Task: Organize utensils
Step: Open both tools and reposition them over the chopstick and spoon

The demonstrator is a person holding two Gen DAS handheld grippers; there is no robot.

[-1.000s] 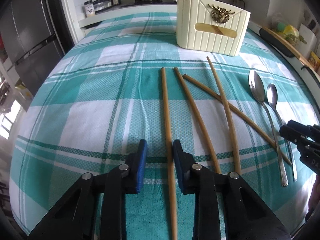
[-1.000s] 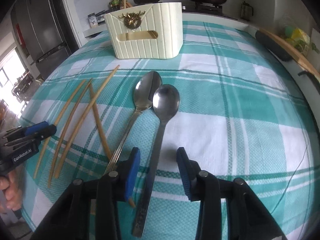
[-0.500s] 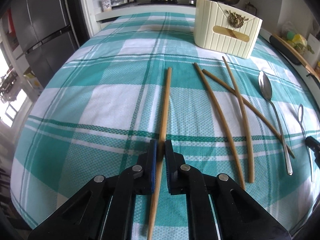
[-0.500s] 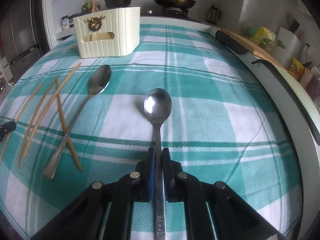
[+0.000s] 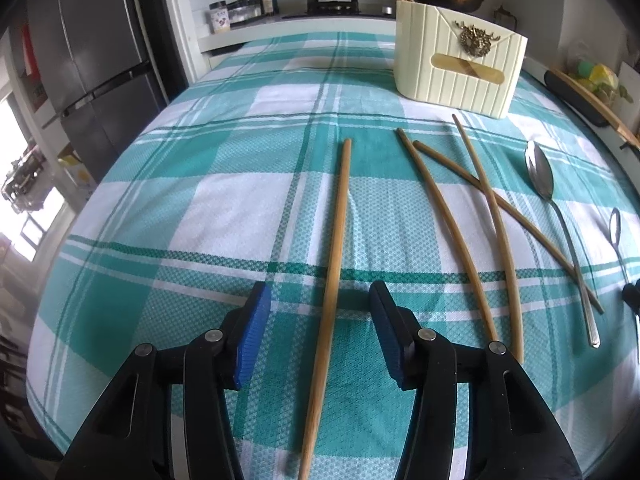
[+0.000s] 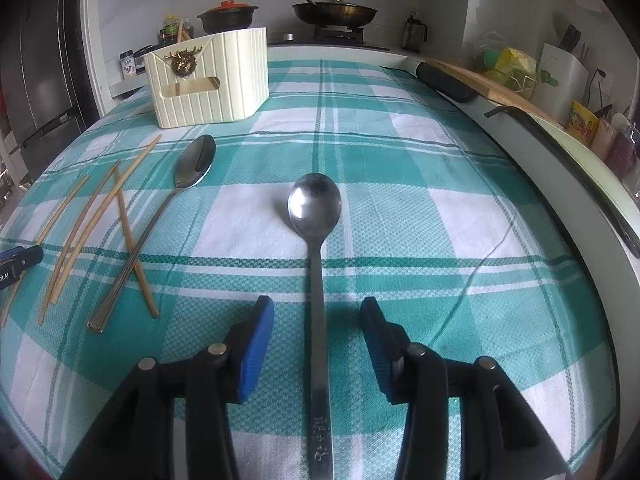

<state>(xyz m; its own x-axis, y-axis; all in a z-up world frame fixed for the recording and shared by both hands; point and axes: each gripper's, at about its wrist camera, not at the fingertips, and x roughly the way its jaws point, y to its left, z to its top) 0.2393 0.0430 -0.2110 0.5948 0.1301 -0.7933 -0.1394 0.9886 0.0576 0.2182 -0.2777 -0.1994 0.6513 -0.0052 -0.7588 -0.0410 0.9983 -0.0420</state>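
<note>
In the left wrist view, the fridge (image 5: 100, 60) fills the upper left of the frame, a thing the right wrist view catches only as a dark edge. At bottom centre the left gripper (image 5: 320, 300) has its jaws opening, and a lone chopstick (image 5: 334, 264) lies flat on the checked cloth (image 5: 224, 200) between the blue pads, touching neither. It is a straight, pale wooden stick running up the middle of the frame. To its right lie three more chopsticks (image 5: 452, 224), two of them crossed, then a long spoon (image 5: 540, 176). The cream ribbed holder (image 5: 456, 68) stands at upper right, with two sticks showing above its rim.

The right wrist view alone shows the counter edge (image 6: 560, 152) and the clutter along the right of the frame. At far left the tip of the other tool peeks in. At bottom centre the right gripper (image 6: 316, 308) is likewise opening, with a steel spoon (image 6: 316, 208) between the pads, flat on the cloth, untouched, its bowl pointing up the frame and its handle engraved.
</note>
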